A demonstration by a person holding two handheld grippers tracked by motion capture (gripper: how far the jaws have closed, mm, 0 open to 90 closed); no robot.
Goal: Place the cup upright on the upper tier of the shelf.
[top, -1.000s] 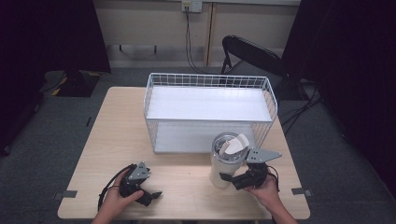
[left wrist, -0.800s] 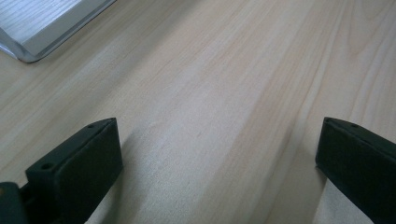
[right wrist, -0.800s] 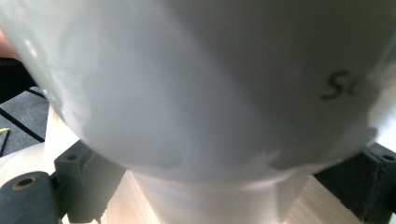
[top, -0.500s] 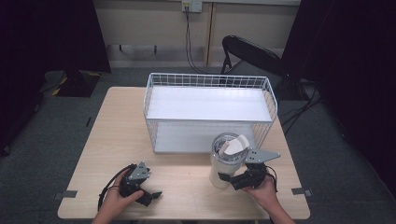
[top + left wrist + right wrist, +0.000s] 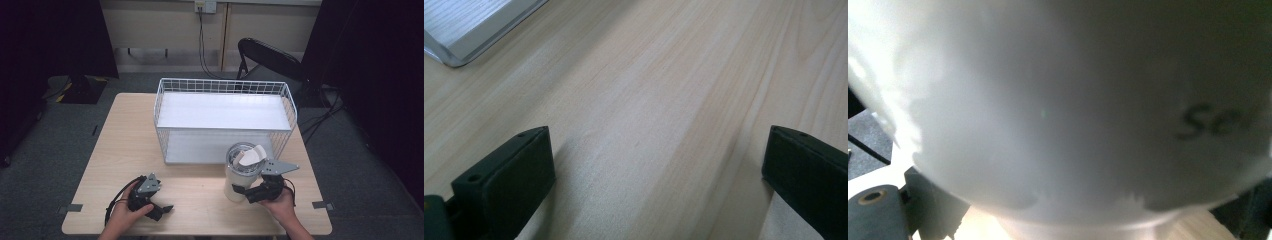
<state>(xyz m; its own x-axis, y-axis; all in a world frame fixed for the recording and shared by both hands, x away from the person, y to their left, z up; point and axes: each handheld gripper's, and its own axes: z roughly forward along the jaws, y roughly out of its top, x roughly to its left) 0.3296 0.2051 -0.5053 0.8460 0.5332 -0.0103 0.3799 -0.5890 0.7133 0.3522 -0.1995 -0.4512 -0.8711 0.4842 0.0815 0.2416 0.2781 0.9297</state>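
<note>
Nothing has shifted over the last second: my right hand-held gripper (image 5: 246,192) stays clamped around the white tumbler (image 5: 240,171) on the desk (image 5: 200,200), just before the wire basket (image 5: 225,120). Left hand-held gripper (image 5: 162,210) rests open, idle. Lift comes next, I reckon.

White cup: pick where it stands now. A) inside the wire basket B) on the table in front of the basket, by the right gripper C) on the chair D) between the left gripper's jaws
B: the high view shows the white cup upright on the table, just in front of the wire basket, with the right gripper at its side.
</note>
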